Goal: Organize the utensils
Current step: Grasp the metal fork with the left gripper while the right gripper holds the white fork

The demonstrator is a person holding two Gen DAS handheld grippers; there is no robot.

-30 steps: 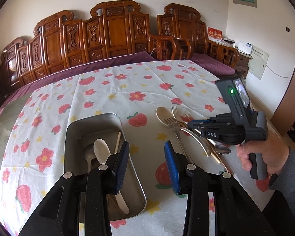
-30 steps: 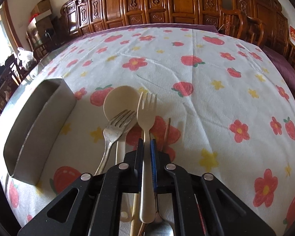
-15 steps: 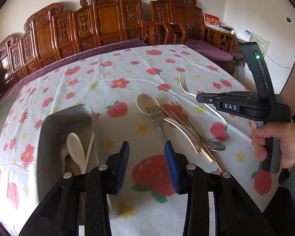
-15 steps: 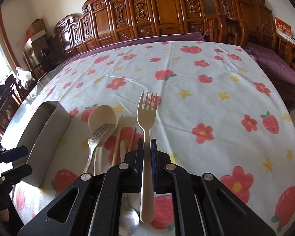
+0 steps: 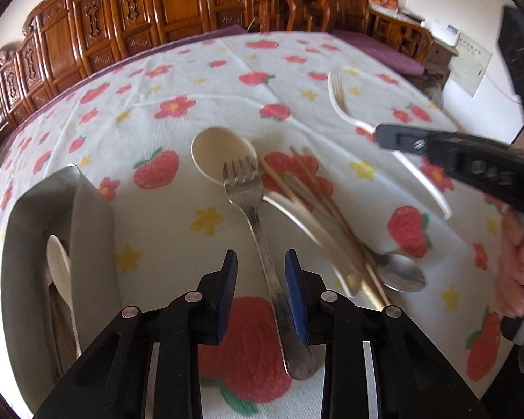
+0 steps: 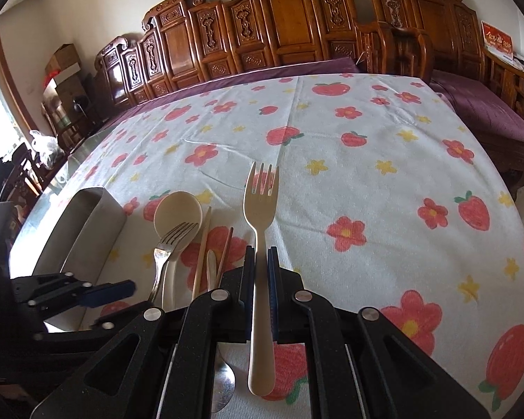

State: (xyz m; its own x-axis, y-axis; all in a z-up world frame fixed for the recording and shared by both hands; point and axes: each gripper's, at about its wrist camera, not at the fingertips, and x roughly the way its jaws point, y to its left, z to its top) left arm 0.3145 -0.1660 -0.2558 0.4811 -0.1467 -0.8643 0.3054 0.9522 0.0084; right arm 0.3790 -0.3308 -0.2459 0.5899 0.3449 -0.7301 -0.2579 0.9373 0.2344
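Note:
My left gripper (image 5: 261, 277) hangs low over the tablecloth, its jaws closing around the handle of a metal fork (image 5: 248, 195). The blue pads (image 5: 228, 279) stand a little off the handle on both sides. The fork lies in a pile with a cream spoon (image 5: 223, 153), chopsticks (image 5: 318, 192) and a metal spoon (image 5: 401, 276). My right gripper (image 6: 261, 255) is shut on a cream fork (image 6: 261, 192), held above the table with its tines pointing away. A metal container (image 5: 87, 209) at the left holds another cream spoon (image 5: 57, 262).
The strawberry-and-flower tablecloth (image 6: 384, 174) stretches away beyond the pile. Carved wooden chairs (image 6: 283, 35) line the table's far side. A person's hand (image 5: 520, 279) grips the right gripper's handle at the right edge. In the right wrist view my left gripper (image 6: 117, 305) sits beside the container (image 6: 87, 223).
My left gripper swung right from over the container, sank over the metal fork's handle and narrowed its jaws. My right gripper lifted the cream fork off the pile and now holds still.

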